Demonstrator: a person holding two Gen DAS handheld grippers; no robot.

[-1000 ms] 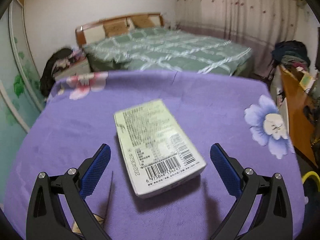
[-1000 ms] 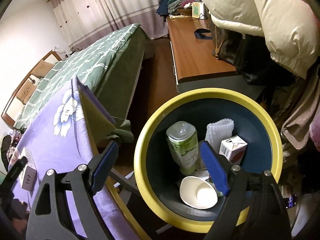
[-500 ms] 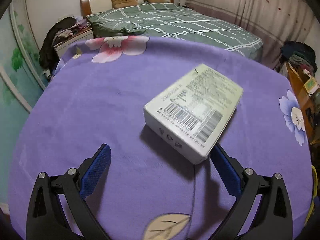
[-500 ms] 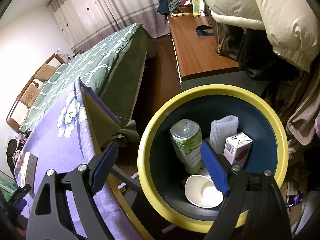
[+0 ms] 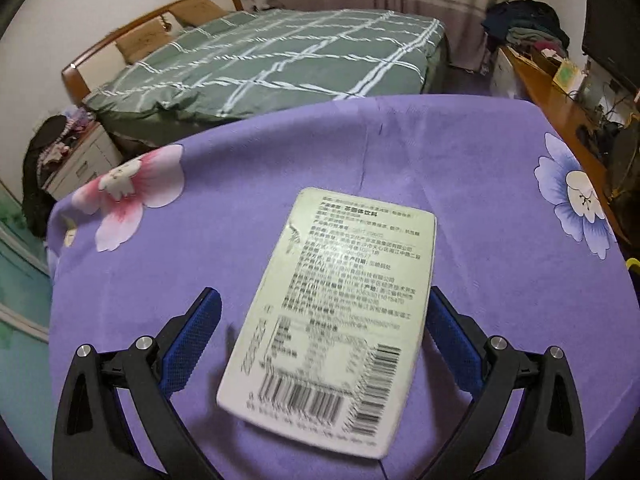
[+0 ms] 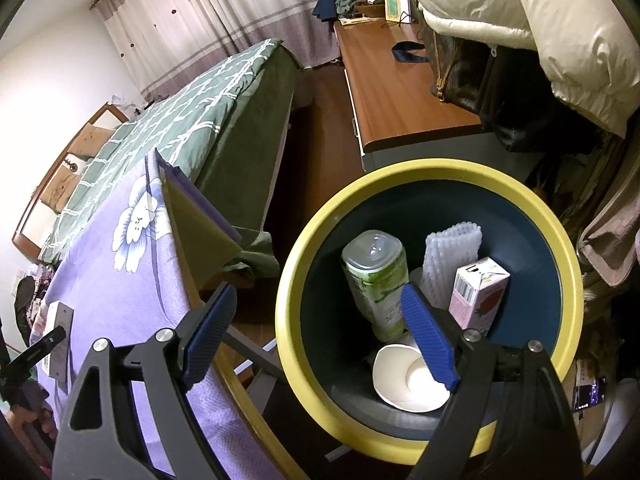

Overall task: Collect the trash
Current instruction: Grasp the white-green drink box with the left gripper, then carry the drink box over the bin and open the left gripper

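Carton [image 5: 336,320] perhaps untouched between open left fingers; right view shows bin [image 6: 424,312]

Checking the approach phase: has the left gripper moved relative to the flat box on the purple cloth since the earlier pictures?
Yes. The left gripper has swung around and closed in on the flat box, which now lies lengthwise between its open fingers, on the purple cloth.

Both tools match: the left hand-held gripper [image 5: 320,332] has matte black triangular arms with cut-out slots, silver round screws at the joints and ribbed royal-blue pads [image 5: 192,336]. The right hand-held gripper [image 6: 320,332] shows that black frame, bright screws, blue pads [image 6: 428,338].
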